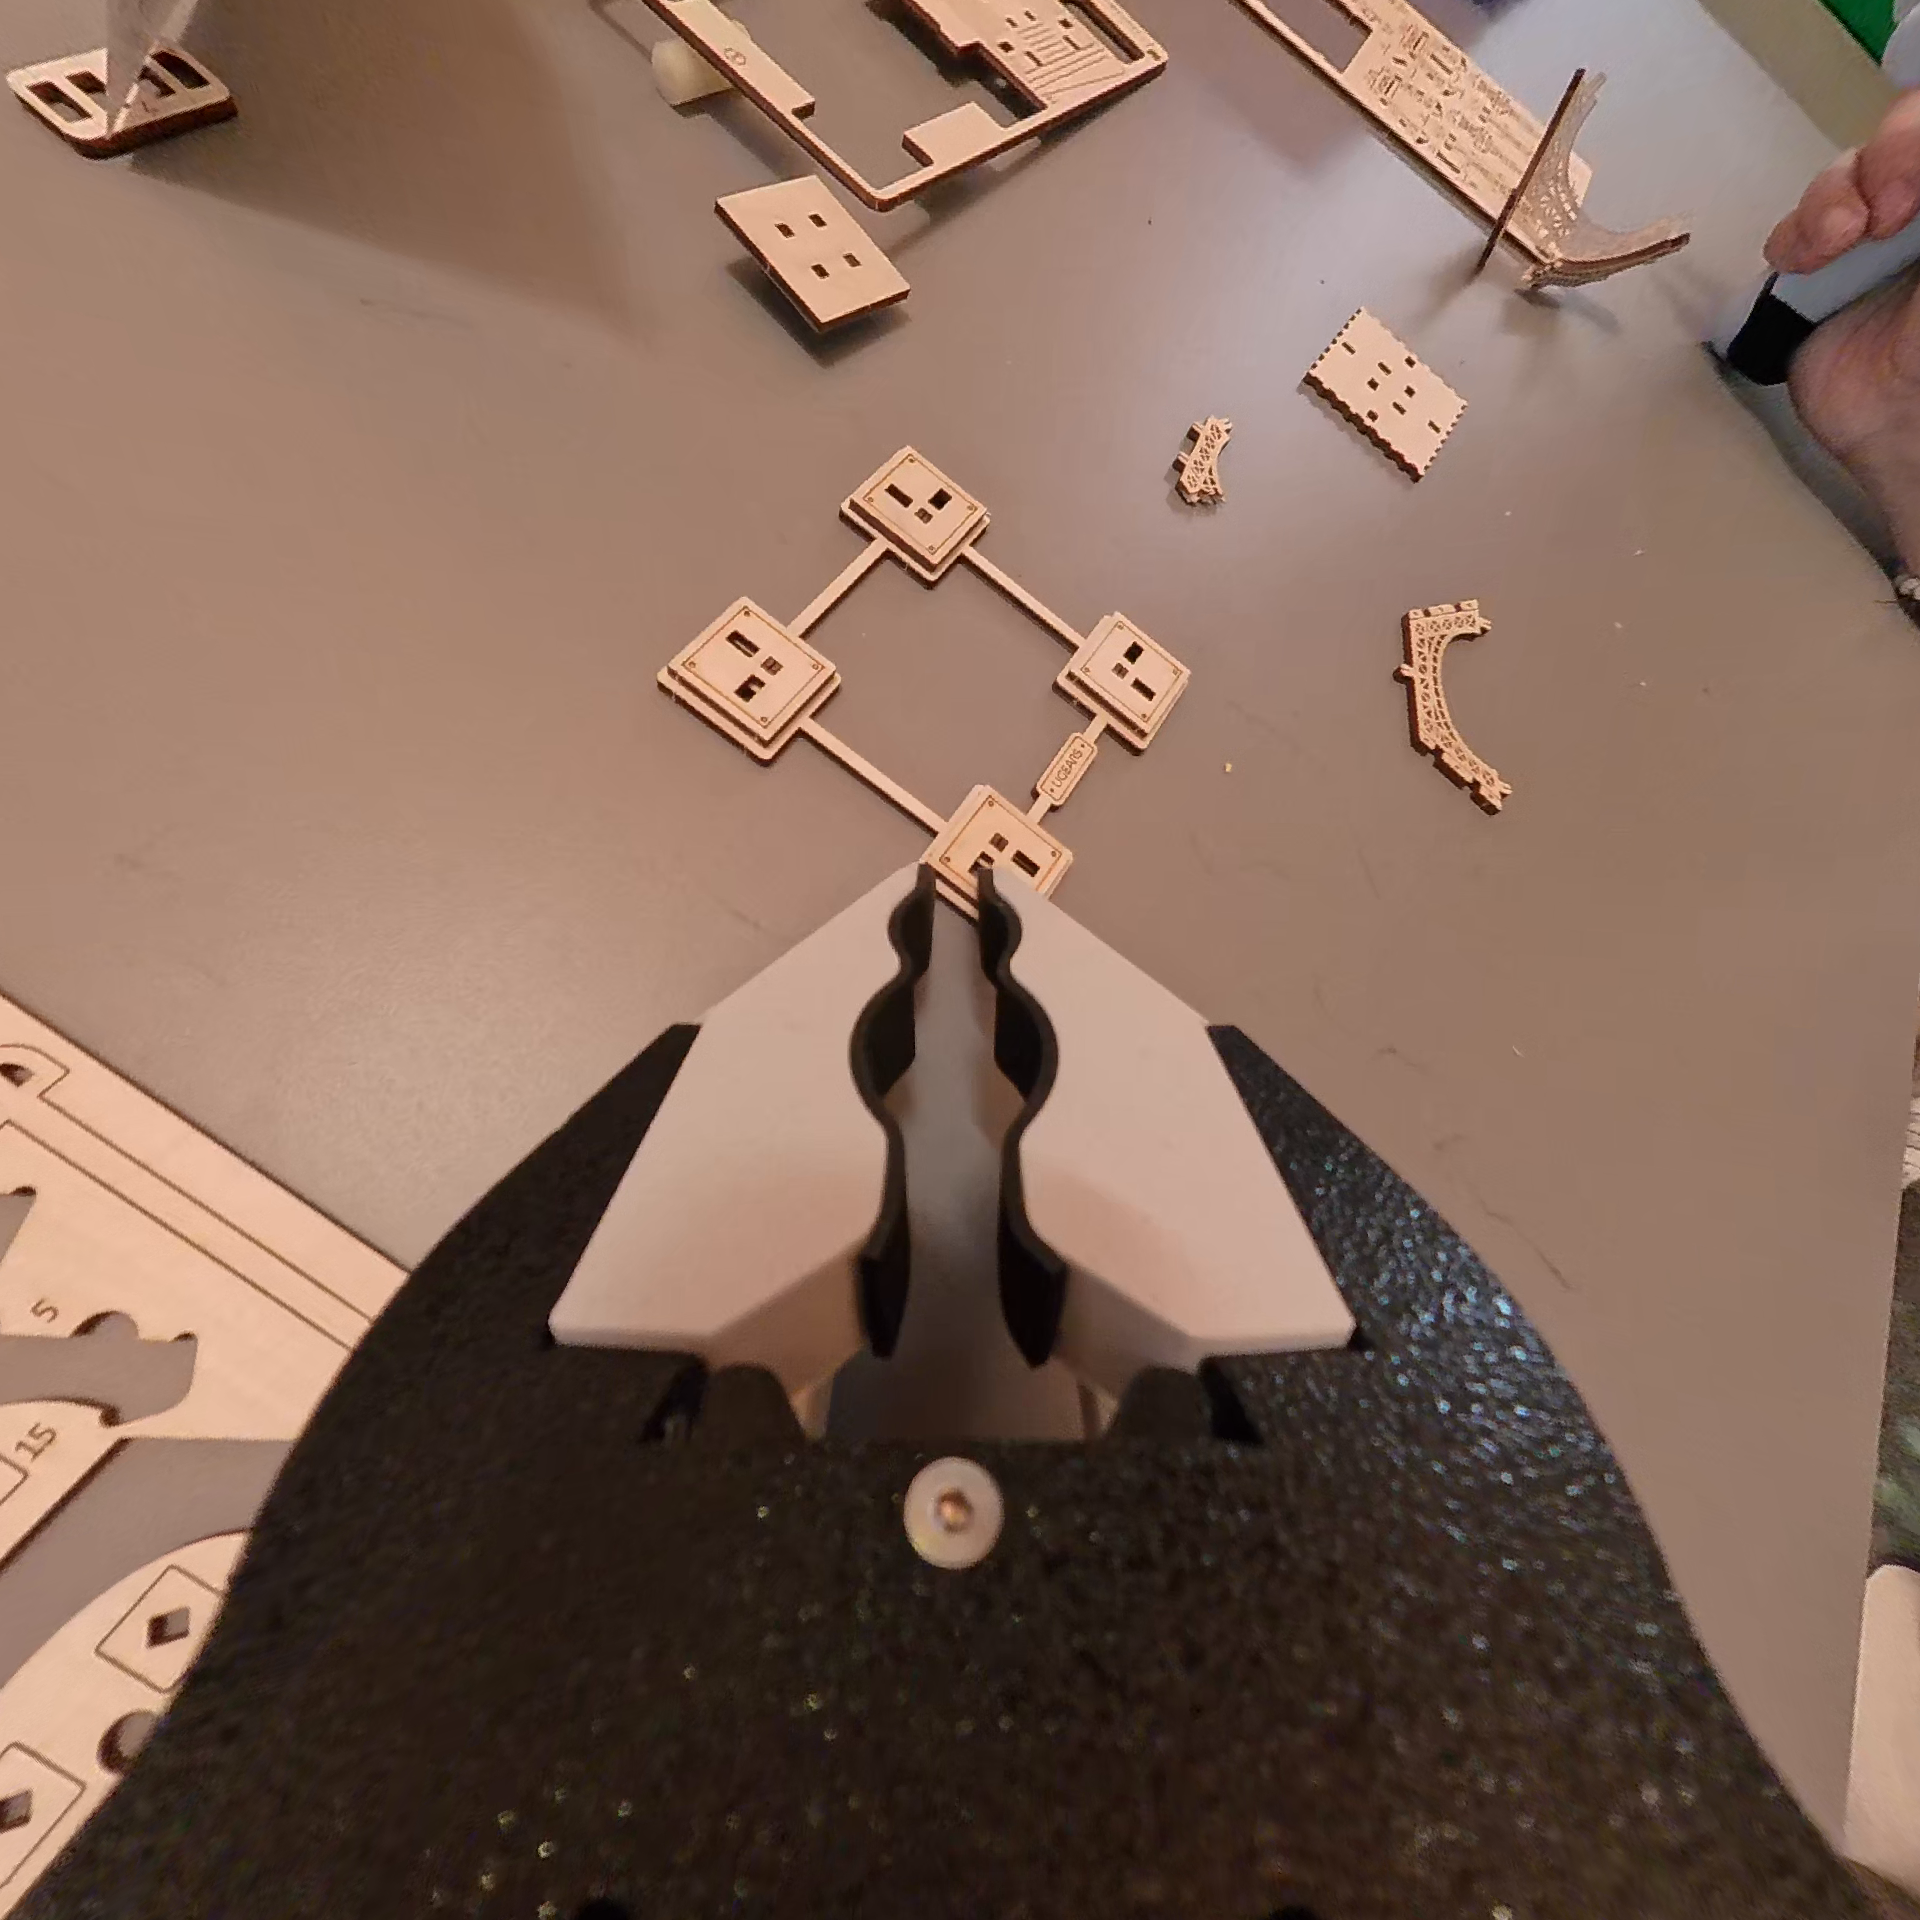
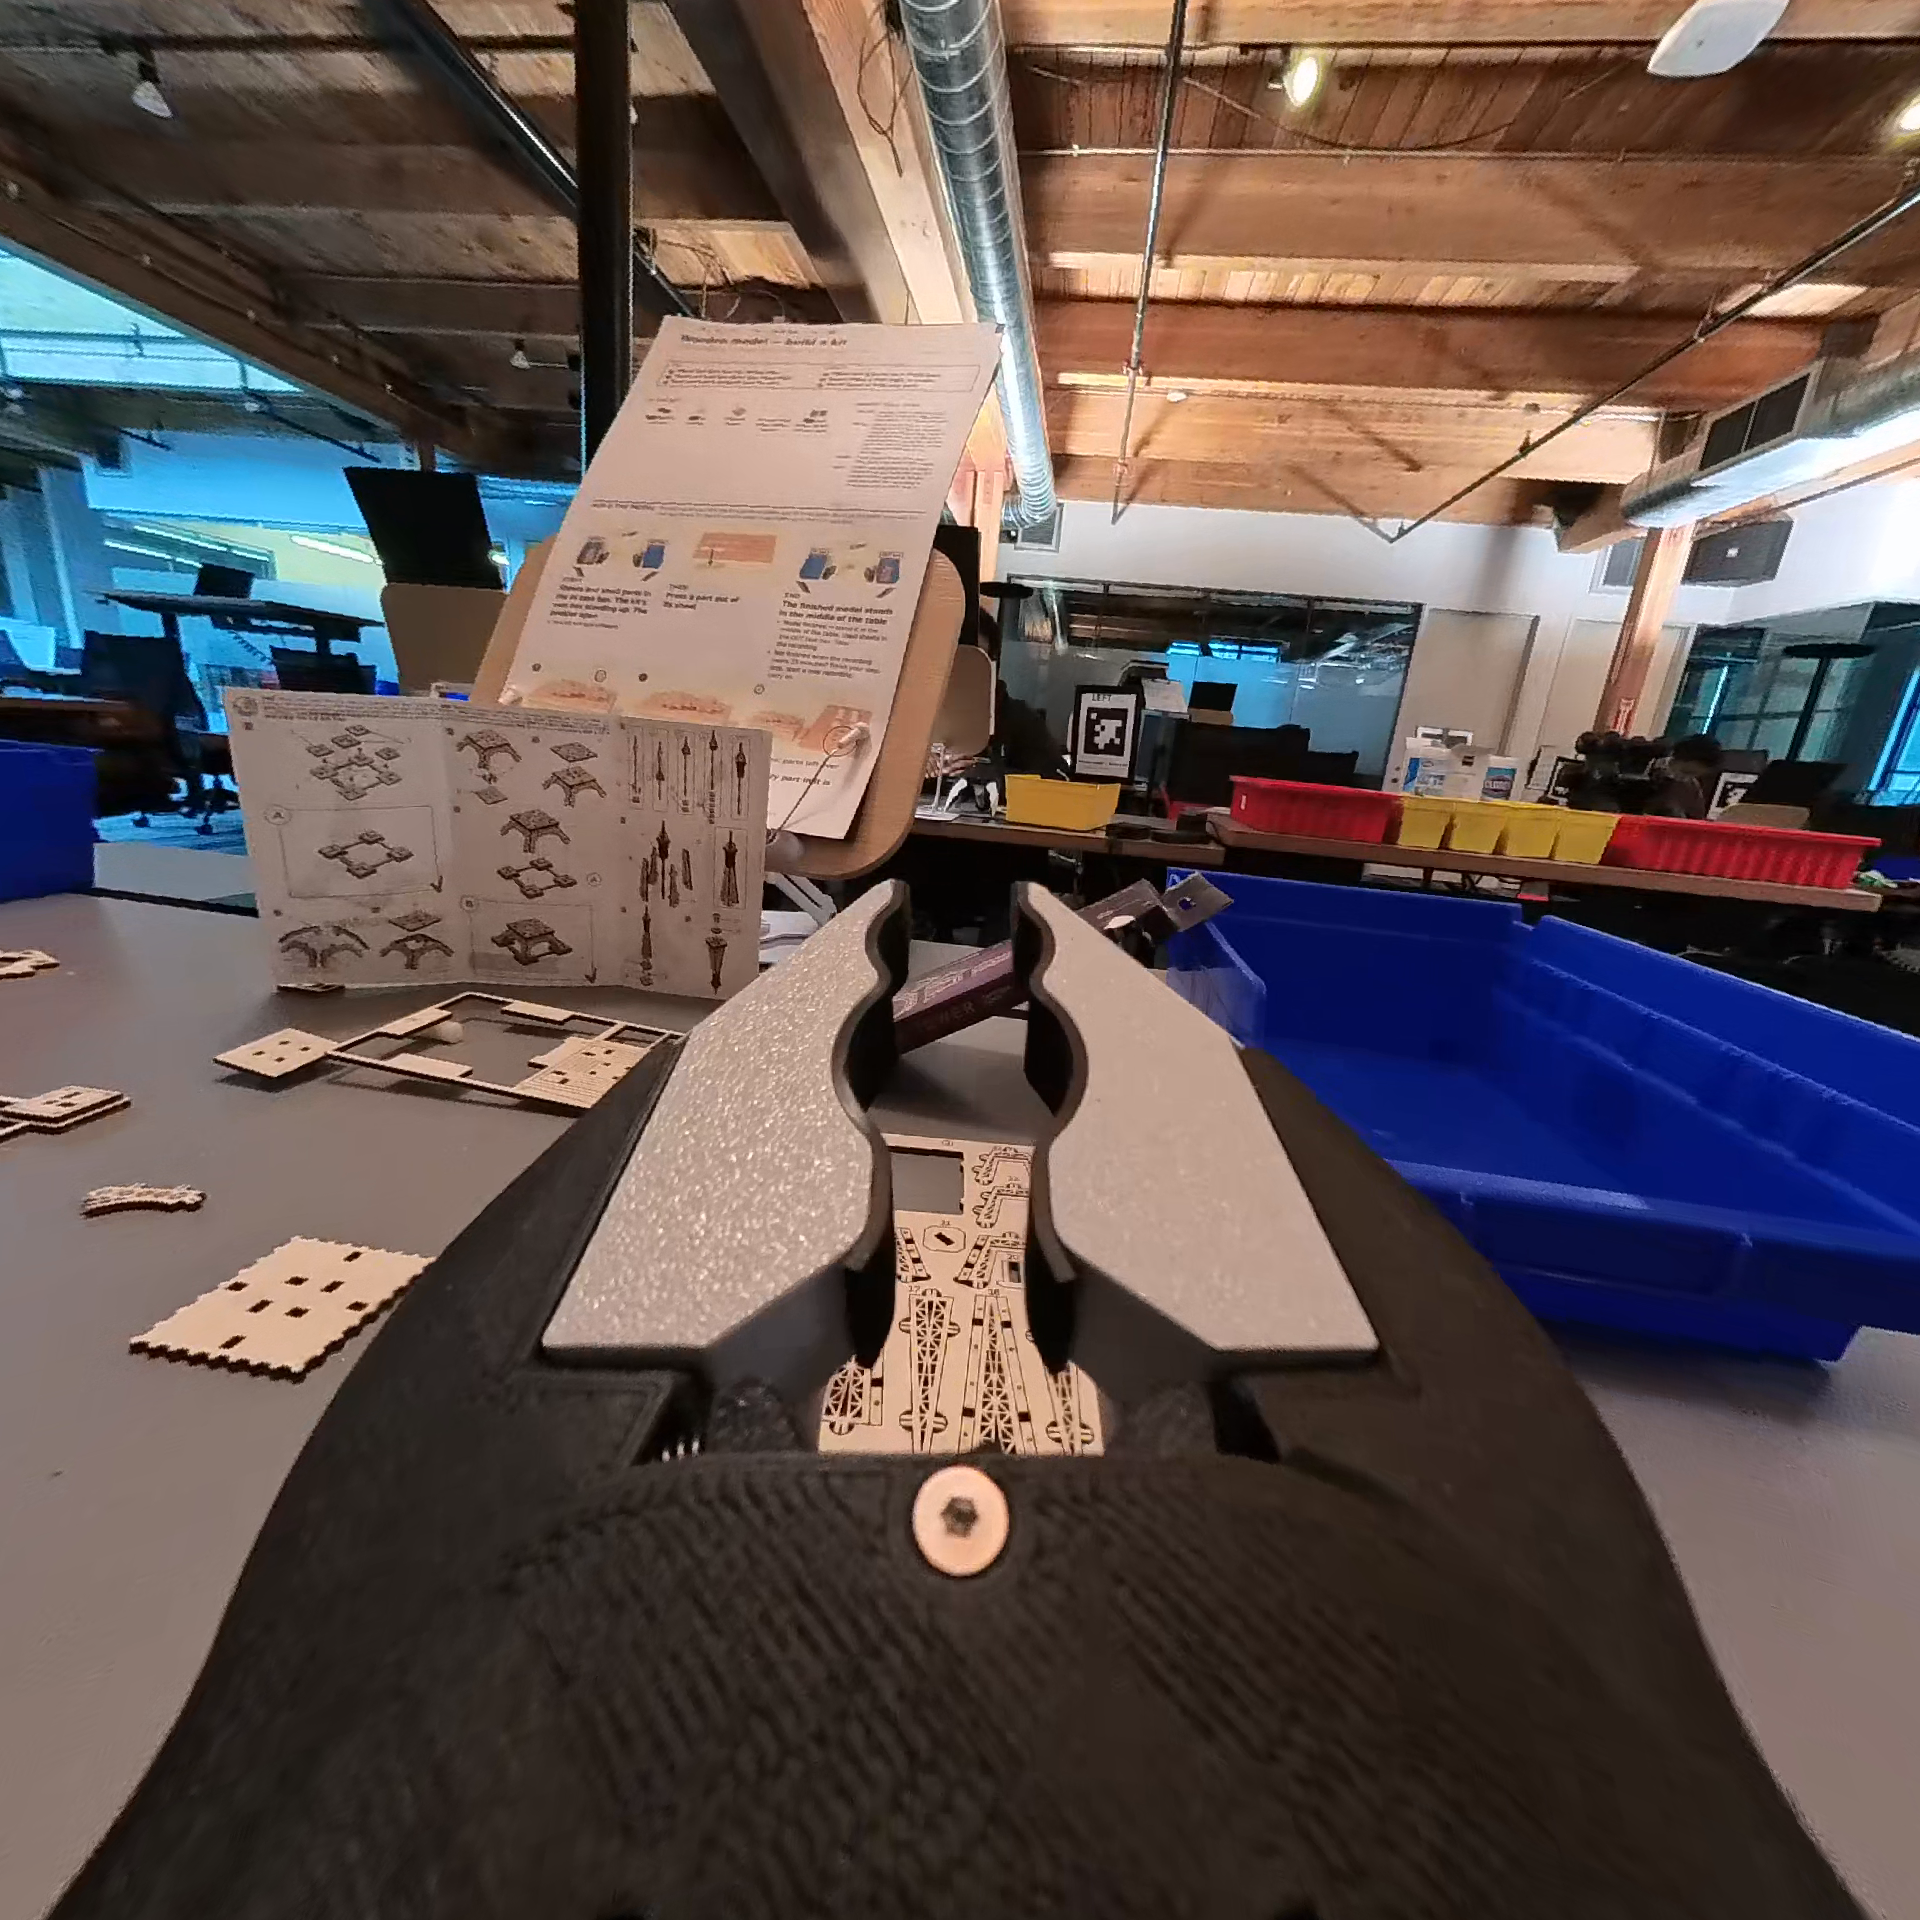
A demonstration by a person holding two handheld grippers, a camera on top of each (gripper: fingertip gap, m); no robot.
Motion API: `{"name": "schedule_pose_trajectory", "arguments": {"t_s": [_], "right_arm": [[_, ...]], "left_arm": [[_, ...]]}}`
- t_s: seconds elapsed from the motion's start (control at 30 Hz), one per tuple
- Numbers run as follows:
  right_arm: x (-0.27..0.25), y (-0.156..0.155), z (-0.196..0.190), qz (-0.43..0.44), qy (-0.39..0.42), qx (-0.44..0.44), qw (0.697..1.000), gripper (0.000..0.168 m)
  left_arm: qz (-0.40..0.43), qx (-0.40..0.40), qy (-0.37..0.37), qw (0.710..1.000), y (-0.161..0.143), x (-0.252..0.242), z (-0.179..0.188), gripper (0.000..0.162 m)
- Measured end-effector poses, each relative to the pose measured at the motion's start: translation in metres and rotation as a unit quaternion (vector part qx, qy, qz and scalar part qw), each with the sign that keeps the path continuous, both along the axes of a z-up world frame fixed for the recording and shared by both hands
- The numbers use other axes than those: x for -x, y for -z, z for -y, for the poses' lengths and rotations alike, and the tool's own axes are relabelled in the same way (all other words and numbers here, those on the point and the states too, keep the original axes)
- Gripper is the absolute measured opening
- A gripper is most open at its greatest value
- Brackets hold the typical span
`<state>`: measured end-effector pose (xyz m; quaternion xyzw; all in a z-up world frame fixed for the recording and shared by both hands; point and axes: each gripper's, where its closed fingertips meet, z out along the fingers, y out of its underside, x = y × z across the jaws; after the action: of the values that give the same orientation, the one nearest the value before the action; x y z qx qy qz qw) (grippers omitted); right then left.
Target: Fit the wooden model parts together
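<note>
A square wooden base frame (image 1: 748, 670) with a slotted pad at each corner lies flat on the grey table (image 1: 416, 520). My left gripper (image 1: 951, 883) points down at its nearest pad (image 1: 997, 836). Its jaws are a narrow gap apart with nothing between them, and the tips are at the pad's near edge. A large lattice arch piece (image 1: 1449, 701), a small arch piece (image 1: 1205, 462) and a toothed plate (image 1: 1387, 390) lie to the right. My right gripper (image 2: 961, 904) is open and empty, held level above a wooden parts sheet (image 2: 961, 1351).
A slotted square plate (image 1: 810, 249) and a punched-out sheet frame (image 1: 904, 83) lie at the back. More sheets (image 1: 104, 1299) sit at the near left. A hand (image 1: 1860, 208) is at the right edge. A blue bin (image 2: 1558, 1091) stands right, with an instruction leaflet (image 2: 499, 842) and a propped page (image 2: 769, 571) behind. Tip to tip, the grippers are about 45 cm apart.
</note>
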<state>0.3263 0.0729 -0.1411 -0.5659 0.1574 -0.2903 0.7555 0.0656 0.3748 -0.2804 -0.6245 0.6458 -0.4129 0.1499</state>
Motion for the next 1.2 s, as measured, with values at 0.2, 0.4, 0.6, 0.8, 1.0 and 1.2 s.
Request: {"name": "schedule_pose_trajectory", "arguments": {"t_s": [0.2, 0.4, 0.6, 0.8, 1.0, 1.2], "right_arm": [[0.000, 0.001, -0.003, -0.001, -0.008, 0.005, 1.000, 0.017], [0.006, 0.004, -0.011, 0.015, -0.012, 0.032, 0.999, 0.019], [0.003, 0.004, -0.009, 0.009, -0.009, 0.025, 1.000, 0.019], [0.002, 0.003, -0.008, 0.005, -0.005, 0.021, 1.000, 0.017], [0.001, 0.007, -0.012, -0.010, -0.016, 0.034, 0.999, 0.014], [-0.001, 0.008, -0.013, -0.017, -0.017, 0.039, 0.999, 0.011]], "left_arm": [[0.000, 0.000, 0.000, 1.000, 0.000, 0.000, 0.000, 0.005], [0.000, 0.002, 0.000, 1.000, 0.000, 0.000, 0.000, 0.005], [0.000, -0.001, 0.000, 1.000, 0.000, 0.000, 0.000, 0.005], [0.000, 0.000, -0.001, 1.000, 0.000, 0.000, 0.000, 0.005], [0.000, 0.003, -0.001, 1.000, 0.000, 0.000, -0.001, 0.005], [0.000, 0.003, -0.001, 1.000, 0.000, 0.000, 0.000, 0.005]]}}
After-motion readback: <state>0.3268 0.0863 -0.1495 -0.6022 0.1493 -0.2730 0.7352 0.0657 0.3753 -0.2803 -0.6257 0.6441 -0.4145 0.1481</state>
